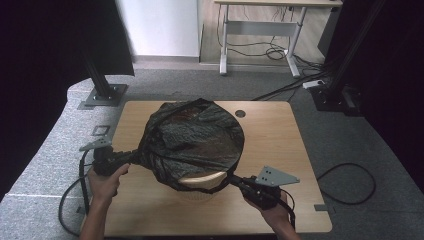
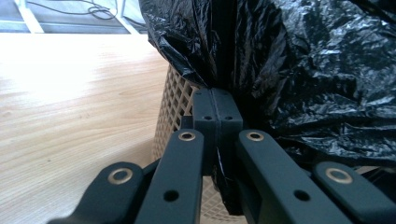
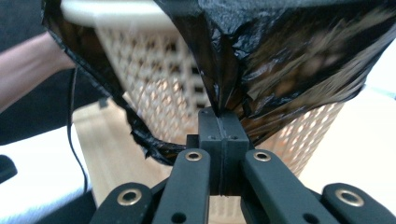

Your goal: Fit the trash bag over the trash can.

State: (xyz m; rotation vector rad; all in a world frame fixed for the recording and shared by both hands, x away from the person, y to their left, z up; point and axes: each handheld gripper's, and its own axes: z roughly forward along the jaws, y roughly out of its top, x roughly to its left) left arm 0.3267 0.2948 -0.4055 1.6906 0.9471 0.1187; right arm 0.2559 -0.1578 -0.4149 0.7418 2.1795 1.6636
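At the near edge of the table (image 1: 295, 150), a pale wooden top with rounded corners, two forearms come in, each hand carrying a black gripper. The right gripper (image 1: 234, 178), at the near right and topped by a grey three-cornered plate, is clenched on a pinch of the bag (image 1: 192, 142); in the right gripper view its jaws are seen pressed together with the film caught between them (image 3: 219, 112). The left gripper (image 1: 131, 157), at the near left, is likewise clamped on the bag's edge (image 2: 212, 88). Between them, at the table's middle, the basket (image 1: 202, 184) stands, cream, round and latticed, its near rim and wall showing beneath the bag. The bag, thin, black, glossy and crinkled, is stretched over the basket's top and hides most of it. Farther off, a round hole (image 1: 240, 113) is set in the tabletop near its far edge. Beyond lie grey carpet, a black post's foot (image 1: 104, 95), loose cables (image 1: 280, 50) and a white desk frame (image 1: 260, 30).
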